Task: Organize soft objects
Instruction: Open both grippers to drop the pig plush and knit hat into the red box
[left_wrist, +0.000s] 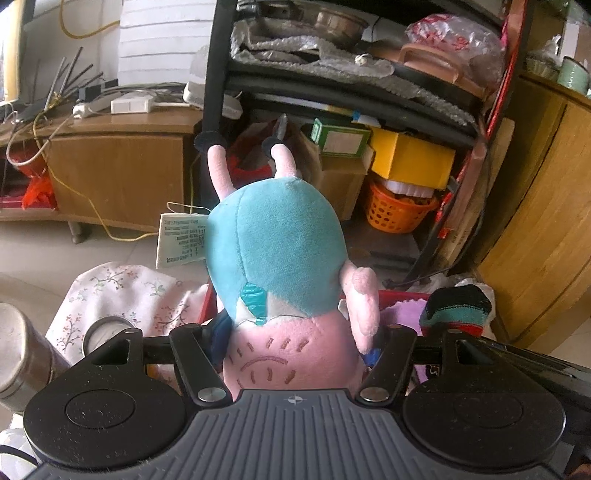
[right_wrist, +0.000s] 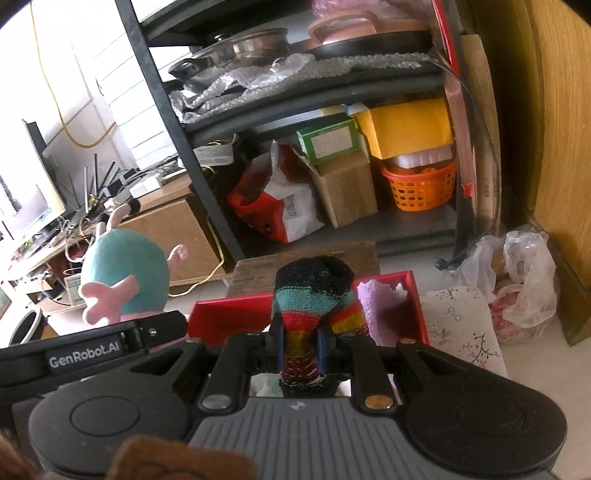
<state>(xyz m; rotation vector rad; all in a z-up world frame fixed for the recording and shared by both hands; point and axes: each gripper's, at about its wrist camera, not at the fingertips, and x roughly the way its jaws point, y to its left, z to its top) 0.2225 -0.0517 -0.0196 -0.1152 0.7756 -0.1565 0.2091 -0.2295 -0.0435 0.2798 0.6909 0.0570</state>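
A pink plush pig in a teal dress (left_wrist: 277, 243) hangs upside down, feet pointing away, and my left gripper (left_wrist: 295, 339) is shut on its head. The same toy (right_wrist: 125, 273) appears at the left of the right wrist view. My right gripper (right_wrist: 301, 347) is shut on a striped knitted sock (right_wrist: 314, 291), which sticks up between the fingers; the sock (left_wrist: 458, 306) also shows at the right of the left wrist view. Just beyond both grippers sits a red box (right_wrist: 229, 317) with a purple cloth (right_wrist: 380, 314) inside. The toy hides most of the box in the left wrist view.
Floral fabric (right_wrist: 458, 321) lies right of the red box, and floral fabric (left_wrist: 122, 295) lies left of it. A black rack (right_wrist: 177, 147) holds pots, boxes and an orange basket (right_wrist: 421, 188). A plastic bag (right_wrist: 517, 280), wooden cabinet (left_wrist: 535, 221) and low cabled stand (left_wrist: 118, 173) flank it.
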